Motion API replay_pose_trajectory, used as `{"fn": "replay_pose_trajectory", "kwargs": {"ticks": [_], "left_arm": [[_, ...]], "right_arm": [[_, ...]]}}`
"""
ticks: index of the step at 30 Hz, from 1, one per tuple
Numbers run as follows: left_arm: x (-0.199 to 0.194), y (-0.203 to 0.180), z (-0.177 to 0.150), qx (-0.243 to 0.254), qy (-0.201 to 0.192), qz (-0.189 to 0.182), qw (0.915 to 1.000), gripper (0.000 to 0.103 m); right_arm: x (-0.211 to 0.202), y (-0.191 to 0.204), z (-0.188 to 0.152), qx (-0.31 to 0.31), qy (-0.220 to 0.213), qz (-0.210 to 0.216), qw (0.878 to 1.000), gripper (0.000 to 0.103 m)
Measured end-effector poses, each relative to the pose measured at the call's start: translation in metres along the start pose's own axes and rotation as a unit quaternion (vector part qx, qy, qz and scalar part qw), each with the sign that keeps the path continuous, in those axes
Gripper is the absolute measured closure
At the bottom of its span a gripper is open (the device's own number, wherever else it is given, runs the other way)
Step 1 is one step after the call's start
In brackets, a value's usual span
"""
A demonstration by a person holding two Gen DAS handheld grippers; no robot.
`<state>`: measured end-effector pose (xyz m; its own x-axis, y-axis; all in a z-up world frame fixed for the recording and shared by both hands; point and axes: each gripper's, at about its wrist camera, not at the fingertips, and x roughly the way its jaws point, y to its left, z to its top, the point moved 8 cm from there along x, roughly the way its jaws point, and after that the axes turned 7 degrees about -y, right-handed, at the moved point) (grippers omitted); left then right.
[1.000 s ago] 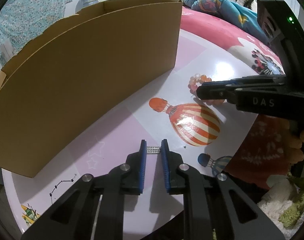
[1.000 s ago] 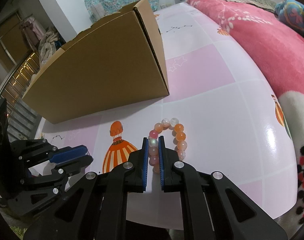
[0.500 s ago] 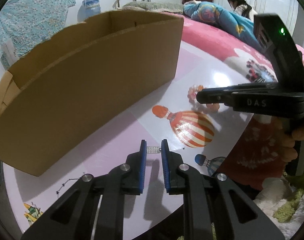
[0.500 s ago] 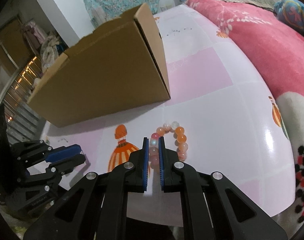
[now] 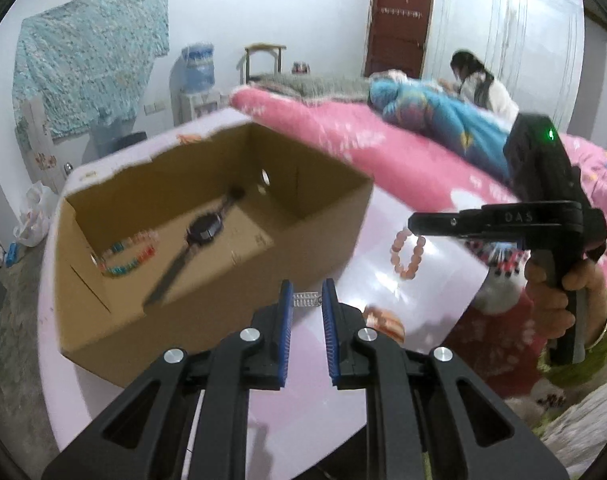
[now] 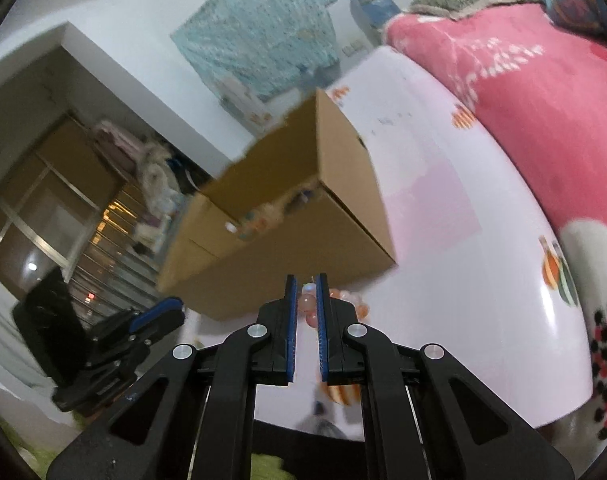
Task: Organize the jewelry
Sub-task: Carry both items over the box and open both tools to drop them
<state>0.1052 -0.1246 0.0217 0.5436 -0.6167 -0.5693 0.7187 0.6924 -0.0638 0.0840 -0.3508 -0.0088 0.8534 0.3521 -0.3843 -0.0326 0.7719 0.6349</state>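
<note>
At the far left of the left wrist view stands the cardboard box (image 5: 207, 236), open at the top, on the pink table (image 5: 423, 264). A multicoloured bead bracelet (image 5: 129, 256) and a dark wristwatch (image 5: 203, 230) already lie on its floor. Just right of the box's near wall, the left gripper (image 5: 306, 300) is nearly closed on a small silver clasp piece (image 5: 305, 299), pinched at the tips of the blue pads. Further right, the right gripper (image 5: 413, 226) is closed on the pink bead bracelet (image 5: 407, 252), which hangs free in a loop below the tips, clear of the table (the right wrist view shows the beads (image 6: 309, 300) between the pads).

To do this step well, I think each piece should be brought fully over the box opening before the jaws release, low enough that nothing bounces out. The hanging loop can catch the box rim, so it should pass above it.

Compared with one second ago, both pieces were resting on the table and only the box's outer wall was visible; now both are lifted and the interior is in view.
</note>
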Motion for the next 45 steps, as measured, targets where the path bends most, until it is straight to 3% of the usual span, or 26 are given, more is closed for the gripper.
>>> {"fn": "replay_pose_trajectory", "kwargs": {"ticks": [6,9,17,21,24,28,35,37,45], "left_arm": [[-0.015,0.035,0.035,-0.012,-0.037,0.022,0.9990,0.089],[-0.008,0.057,0.045,-0.022,-0.034,0.037,0.9985,0.089],[0.043,0.107,0.036,-0.082,0.034,0.034,0.9955,0.089],[0.078,0.114,0.028,-0.109,0.088,0.014,0.9900,0.089],[0.093,0.118,0.021,-0.119,0.126,0.024,0.9845,0.089],[0.100,0.122,0.018,-0.142,0.136,0.016,0.9803,0.087],[0.085,0.131,0.026,-0.165,0.101,0.014,0.9810,0.083],[0.073,0.134,0.030,-0.165,0.081,0.024,0.9826,0.082],[0.019,0.145,0.035,-0.163,0.011,0.069,0.9842,0.066]], "right_arm": [[0.000,0.039,0.046,-0.027,-0.030,0.048,0.998,0.096],[0.008,0.060,0.068,-0.044,-0.036,0.075,0.996,0.096],[0.065,0.073,0.087,-0.059,0.006,0.095,0.994,0.096],[0.094,0.070,0.082,-0.058,0.038,0.091,0.993,0.096],[0.107,0.064,0.080,-0.054,0.055,0.087,0.993,0.096],[0.116,0.056,0.078,-0.051,0.068,0.076,0.993,0.096],[0.115,0.050,0.079,-0.044,0.078,0.062,0.994,0.096],[0.115,0.049,0.078,-0.046,0.083,0.054,0.994,0.096],[0.119,0.046,0.080,-0.088,0.087,0.004,0.992,0.096]]}}
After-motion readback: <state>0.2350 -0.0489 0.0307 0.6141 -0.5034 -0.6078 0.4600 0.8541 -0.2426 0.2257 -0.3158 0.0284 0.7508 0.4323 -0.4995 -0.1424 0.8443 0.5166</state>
